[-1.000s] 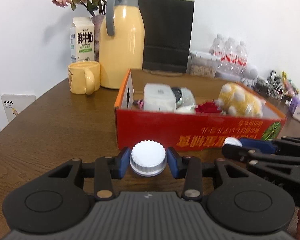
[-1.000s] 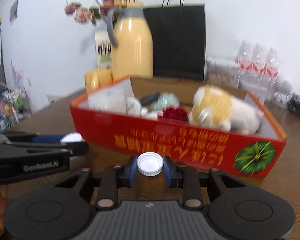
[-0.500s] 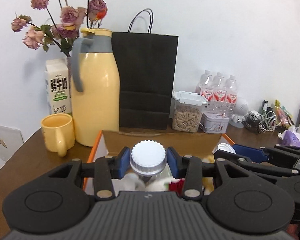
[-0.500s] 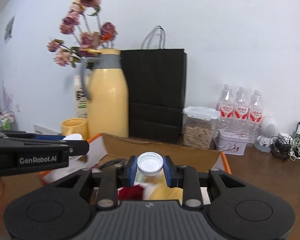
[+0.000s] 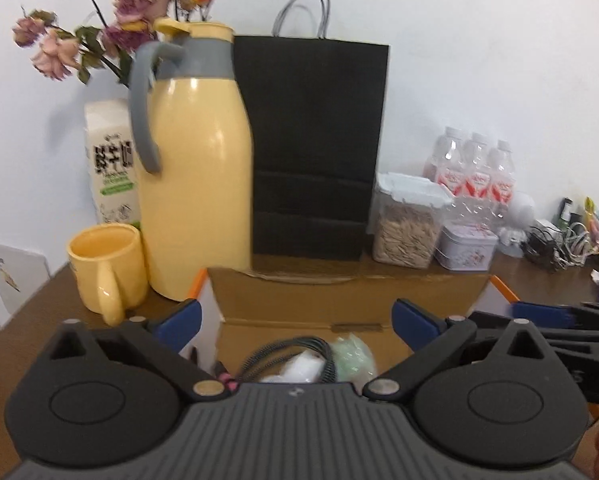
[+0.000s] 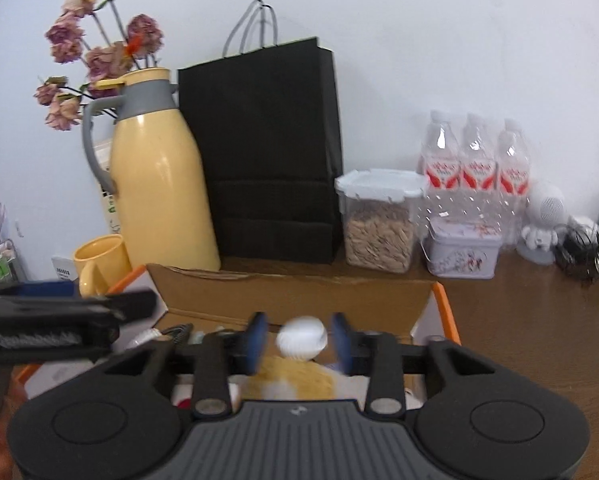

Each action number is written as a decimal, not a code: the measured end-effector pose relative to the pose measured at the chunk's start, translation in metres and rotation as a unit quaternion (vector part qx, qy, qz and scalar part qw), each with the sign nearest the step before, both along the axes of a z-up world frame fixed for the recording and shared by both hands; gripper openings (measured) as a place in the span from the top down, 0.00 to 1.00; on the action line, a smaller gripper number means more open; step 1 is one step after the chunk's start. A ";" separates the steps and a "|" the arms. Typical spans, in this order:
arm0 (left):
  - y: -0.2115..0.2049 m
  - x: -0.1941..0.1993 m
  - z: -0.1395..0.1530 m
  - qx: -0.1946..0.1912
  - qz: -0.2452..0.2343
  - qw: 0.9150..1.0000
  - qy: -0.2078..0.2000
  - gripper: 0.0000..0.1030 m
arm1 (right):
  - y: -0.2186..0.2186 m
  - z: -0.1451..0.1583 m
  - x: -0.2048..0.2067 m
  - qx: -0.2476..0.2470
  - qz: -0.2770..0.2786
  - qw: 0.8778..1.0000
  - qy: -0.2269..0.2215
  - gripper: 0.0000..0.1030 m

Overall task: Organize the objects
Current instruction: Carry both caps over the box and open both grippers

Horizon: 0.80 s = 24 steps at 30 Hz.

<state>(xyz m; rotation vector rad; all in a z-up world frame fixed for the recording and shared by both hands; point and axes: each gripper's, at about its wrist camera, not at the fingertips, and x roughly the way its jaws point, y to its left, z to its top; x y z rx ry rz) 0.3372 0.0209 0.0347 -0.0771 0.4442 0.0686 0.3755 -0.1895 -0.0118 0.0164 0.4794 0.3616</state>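
Over the red-and-orange cardboard box [image 5: 339, 296] my left gripper [image 5: 297, 318] stands wide open, its jaws still opening, nothing between its blue pads. Below it in the box lie a white item [image 5: 307, 368], a black coiled cable [image 5: 283, 350] and a pale green thing [image 5: 355, 356]. My right gripper [image 6: 298, 340] hangs over the same box [image 6: 291, 292], jaws opening. A blurred white-capped bottle [image 6: 301, 338] sits between its pads with a gap on each side, above a yellow plush toy [image 6: 295, 380].
Behind the box stand a yellow thermos jug [image 5: 195, 184], a yellow mug [image 5: 107, 264], a milk carton [image 5: 111, 164], dried roses [image 5: 131, 0], a black paper bag [image 5: 311, 144], a seed jar [image 6: 379, 220], a tin [image 6: 459, 252] and water bottles [image 6: 475, 156]. Cables [image 6: 587, 248] lie far right.
Both grippers rose and moved forward over the box. The left one let go of its white-capped bottle, now out of its jaws. The right one's pads came off its bottle.
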 end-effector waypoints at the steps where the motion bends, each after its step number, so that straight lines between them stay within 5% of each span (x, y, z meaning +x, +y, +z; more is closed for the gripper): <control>1: 0.002 0.000 0.002 0.000 0.001 1.000 0.003 0.00 | -0.002 0.001 0.000 0.000 -0.006 1.000 -0.004 0.30; 2: 0.003 0.000 0.003 0.000 0.001 1.000 0.007 0.00 | -0.003 0.001 -0.001 0.000 -0.011 1.000 -0.007 0.20; 10: 0.006 -0.006 0.009 0.013 -0.002 1.000 0.022 0.00 | -0.005 0.006 -0.006 -0.008 -0.015 1.000 -0.011 0.00; 24: 0.008 -0.087 0.032 0.026 -0.005 0.999 0.020 0.00 | -0.015 0.038 -0.092 -0.033 -0.012 0.999 -0.028 0.00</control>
